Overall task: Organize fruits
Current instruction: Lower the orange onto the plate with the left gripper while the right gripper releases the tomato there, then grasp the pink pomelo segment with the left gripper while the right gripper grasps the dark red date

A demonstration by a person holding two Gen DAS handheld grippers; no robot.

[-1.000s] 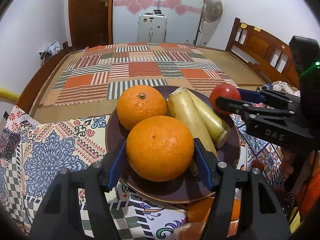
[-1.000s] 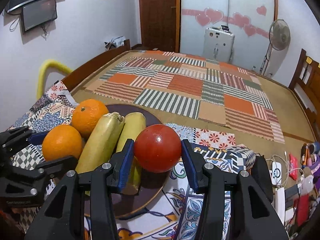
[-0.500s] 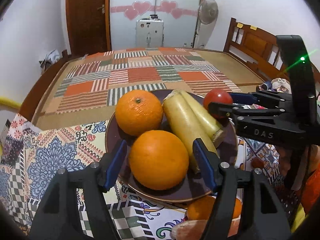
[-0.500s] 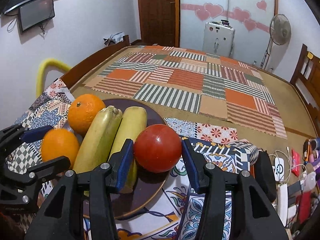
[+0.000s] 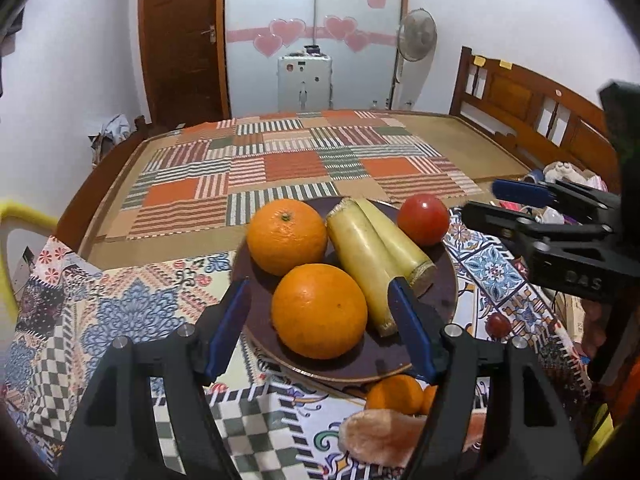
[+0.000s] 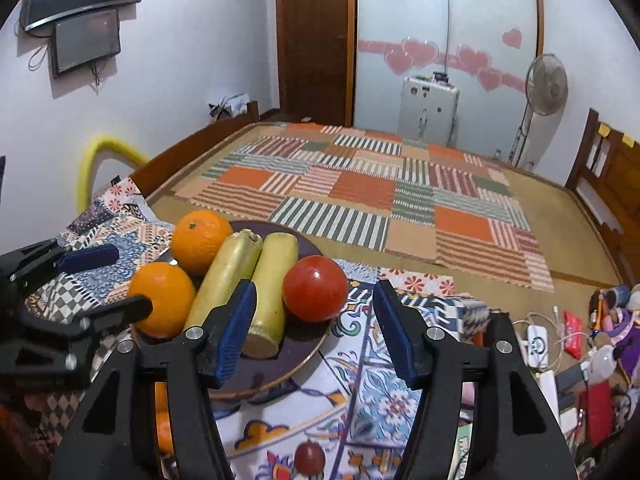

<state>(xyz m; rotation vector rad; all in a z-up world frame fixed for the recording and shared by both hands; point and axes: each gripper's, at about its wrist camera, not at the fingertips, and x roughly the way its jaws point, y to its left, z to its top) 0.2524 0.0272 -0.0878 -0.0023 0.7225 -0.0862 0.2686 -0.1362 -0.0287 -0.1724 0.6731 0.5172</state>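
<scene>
Two grippers, both with blue-padded jaws spread and holding nothing. Left gripper (image 5: 320,320): its pads flank the near orange (image 5: 319,311) without touching it, a gap showing on each side. Right gripper (image 6: 314,326): its pads stand apart just short of the red tomato (image 6: 315,288), clear of it on both sides. One dark round plate (image 5: 444,300), resting on a patterned floral cloth (image 5: 120,312) at the near end of the bed, carries: near orange, at the near left of the plate; far orange (image 5: 286,236), just behind it and touching or nearly so; two pale yellow-green squash (image 5: 372,252), lying side by side along the plate's middle, cut ends toward the near right; tomato, at the far right rim beside the squash. Below the plate's near edge: further small oranges (image 5: 394,394), partly hidden. On the cloth to the near right of the plate: one small dark red fruit (image 5: 497,325), kind not clear. Beyond the plate: striped patchwork mat (image 5: 288,168) over the bed, wooden headboard (image 5: 532,108) to the right, standing fan (image 5: 417,35) and white appliance (image 5: 305,82) against the far wall.
</scene>
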